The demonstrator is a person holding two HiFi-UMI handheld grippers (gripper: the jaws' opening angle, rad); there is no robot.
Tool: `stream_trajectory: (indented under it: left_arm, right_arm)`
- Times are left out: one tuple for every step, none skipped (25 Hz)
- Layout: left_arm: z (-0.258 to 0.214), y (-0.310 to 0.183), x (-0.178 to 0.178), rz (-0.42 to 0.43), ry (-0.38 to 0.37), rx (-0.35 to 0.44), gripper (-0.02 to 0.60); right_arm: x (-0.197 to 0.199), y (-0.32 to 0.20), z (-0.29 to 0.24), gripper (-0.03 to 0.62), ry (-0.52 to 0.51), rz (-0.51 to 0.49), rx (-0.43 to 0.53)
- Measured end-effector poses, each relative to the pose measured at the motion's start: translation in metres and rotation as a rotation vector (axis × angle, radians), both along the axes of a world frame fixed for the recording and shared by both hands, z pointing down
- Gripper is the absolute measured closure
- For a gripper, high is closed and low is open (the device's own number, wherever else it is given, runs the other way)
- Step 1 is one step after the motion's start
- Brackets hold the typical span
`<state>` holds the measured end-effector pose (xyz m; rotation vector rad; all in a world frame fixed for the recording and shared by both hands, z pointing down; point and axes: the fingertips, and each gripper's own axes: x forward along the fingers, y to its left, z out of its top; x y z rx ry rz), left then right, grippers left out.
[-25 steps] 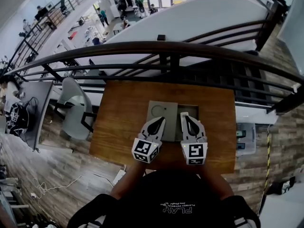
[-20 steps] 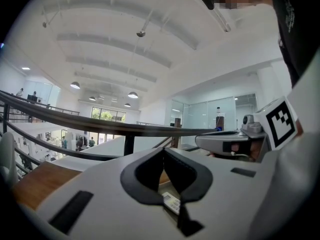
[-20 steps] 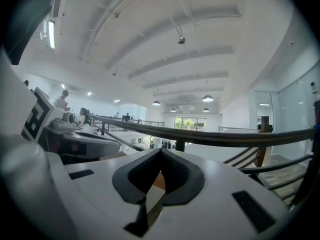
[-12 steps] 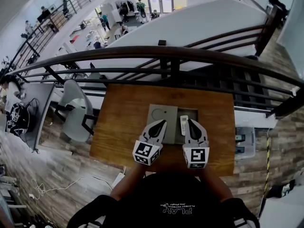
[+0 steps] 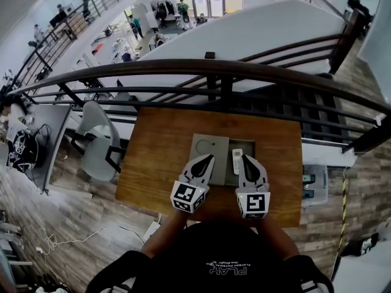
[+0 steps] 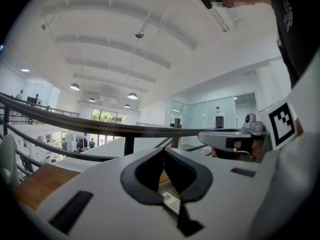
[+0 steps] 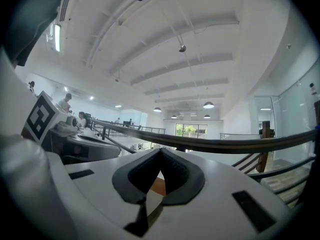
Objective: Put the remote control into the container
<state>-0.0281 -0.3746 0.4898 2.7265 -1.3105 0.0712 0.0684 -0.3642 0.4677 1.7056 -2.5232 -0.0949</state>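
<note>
A white remote control [image 5: 236,160] lies lengthwise in the darker right recess of the grey container [image 5: 209,144] on the wooden table [image 5: 159,157]. My left gripper [image 5: 206,158] rests over the container's left part, shut and empty. Just right of the remote my right gripper [image 5: 244,158] is also shut, holding nothing, its tip beside the remote. In the left gripper view the jaws [image 6: 163,152] meet at the tip, and a bit of the remote [image 6: 171,202] shows below them. The right gripper view shows the closed jaws [image 7: 160,152] over the table's far edge.
A dark metal railing [image 5: 208,66] runs just beyond the table's far edge, with a drop to a lower floor behind it. A grey chair [image 5: 98,140] stands left of the table. A white box [image 5: 316,179] sits on the floor at the right.
My right gripper has drawn back toward me and slightly right, uncovering the remote that it hid a second ago. The left gripper has hardly moved.
</note>
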Motion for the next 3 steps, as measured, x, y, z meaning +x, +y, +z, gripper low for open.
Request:
stream_trajectory:
  left_arm:
    - [-0.0002, -0.0002, -0.0002, 0.0, -0.001, 0.0, 0.575]
    - [-0.0007, -0.0003, -0.0005, 0.001, -0.002, 0.0, 0.575]
    - [-0.0013, -0.0004, -0.0007, 0.002, -0.003, 0.0, 0.575]
  right_arm:
    - [-0.001, 0.0, -0.0006, 0.566, 0.002, 0.0, 0.001]
    - [-0.0017, -0.0001, -0.0006, 0.566, 0.006, 0.001, 0.002]
    - [-0.0023, -0.0004, -0.0004, 0.566, 0.009, 0.003, 0.003]
